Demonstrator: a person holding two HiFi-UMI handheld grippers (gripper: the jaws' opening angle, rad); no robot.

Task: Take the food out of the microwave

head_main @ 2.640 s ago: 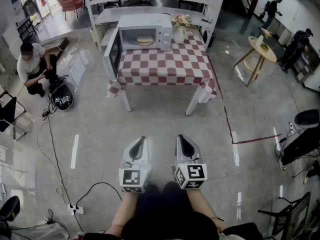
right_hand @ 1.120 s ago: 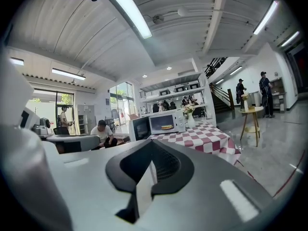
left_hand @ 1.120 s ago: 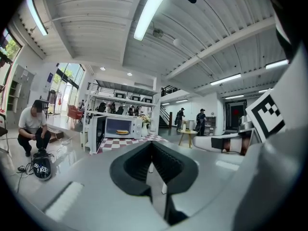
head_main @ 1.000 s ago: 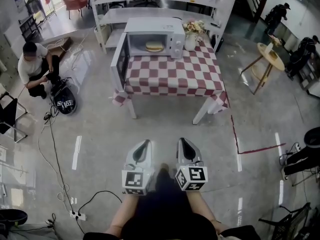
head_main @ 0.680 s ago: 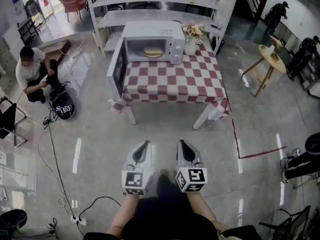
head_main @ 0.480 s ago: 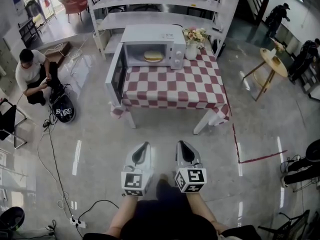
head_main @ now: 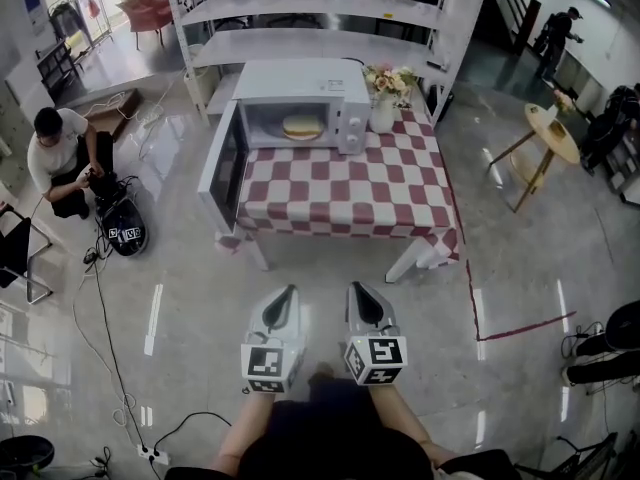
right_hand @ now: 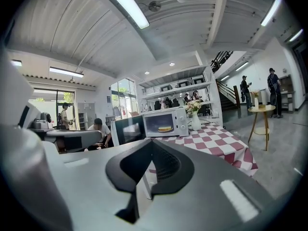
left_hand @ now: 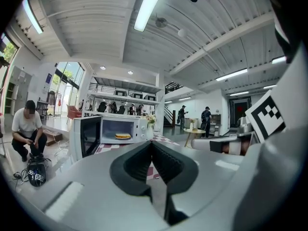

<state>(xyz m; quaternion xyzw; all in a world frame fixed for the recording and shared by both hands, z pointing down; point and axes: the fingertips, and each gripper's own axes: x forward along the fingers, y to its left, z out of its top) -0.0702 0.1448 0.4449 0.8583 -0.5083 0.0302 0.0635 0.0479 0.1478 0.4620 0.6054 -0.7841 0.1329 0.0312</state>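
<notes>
Far ahead, a white microwave (head_main: 298,78), on the far left corner of the counter (head_main: 340,193) under a red-and-white chequered cloth. Stands with its door (head_main: 221,166) swung wide to the left, out past the counter's edge. Inside, in the middle of the lit cavity, the food (head_main: 300,126): round, flat and thick like a small cake or bun, yellow-tan at the side, paler on top, lying level. Too small to tell whether on a plate or straight on the microwave's floor. Just right of the microwave, a white vase (head_main: 382,116) of pale flowers. Much nearer, well apart from the counter and over bare grey floor (head_main: 200,298), the left gripper (head_main: 288,294) and the right gripper (head_main: 353,290), side by side, both pointing towards the counter. Left gripper's jaws closed tip to tip with nothing between them; right gripper's jaws likewise pressed together, holding nothing. Behind the counter, white shelves (head_main: 300,40). At the far left, a person (head_main: 55,153) crouched beside a black bag (head_main: 122,230). To the right, a round wooden side table (head_main: 552,128) and, nearer, a red tape line (head_main: 505,326) on the floor.
</notes>
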